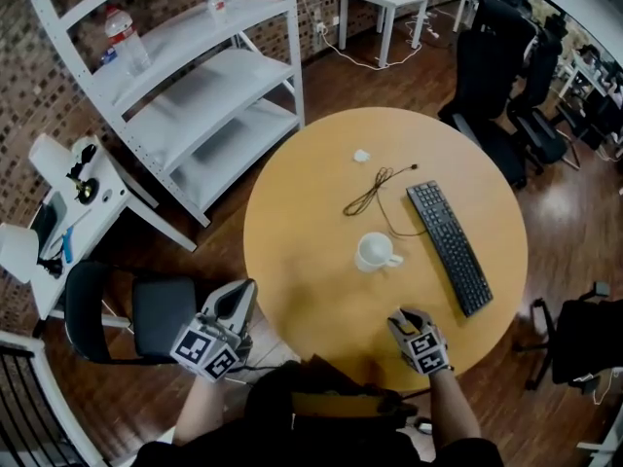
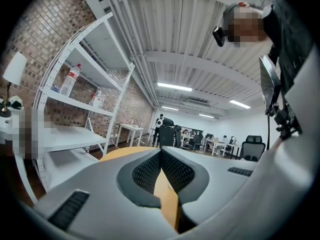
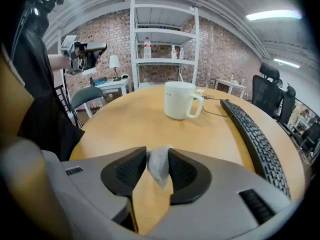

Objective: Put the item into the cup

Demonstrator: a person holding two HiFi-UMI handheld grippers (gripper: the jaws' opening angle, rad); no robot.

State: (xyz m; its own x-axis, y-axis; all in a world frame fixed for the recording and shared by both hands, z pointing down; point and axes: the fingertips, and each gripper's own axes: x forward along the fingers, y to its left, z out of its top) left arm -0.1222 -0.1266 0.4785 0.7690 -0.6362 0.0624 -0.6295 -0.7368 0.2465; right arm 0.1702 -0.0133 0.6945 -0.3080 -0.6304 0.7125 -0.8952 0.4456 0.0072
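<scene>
Clamping white item point(image 3: 159, 168) in right gripper point(image 3: 158, 154) fingers; left gripper point(image 2: 161, 155) fingers together, empty

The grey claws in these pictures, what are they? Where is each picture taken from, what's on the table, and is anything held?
They are hand-held grippers, one in each of a person's hands. The head view looks down from the person's head at the left gripper and right gripper; each gripper view looks along its own jaws. On the round table are a white cup, keyboard, black cable and small white scrap. The right gripper pinches a small whitish item; the left is shut, empty.
</scene>
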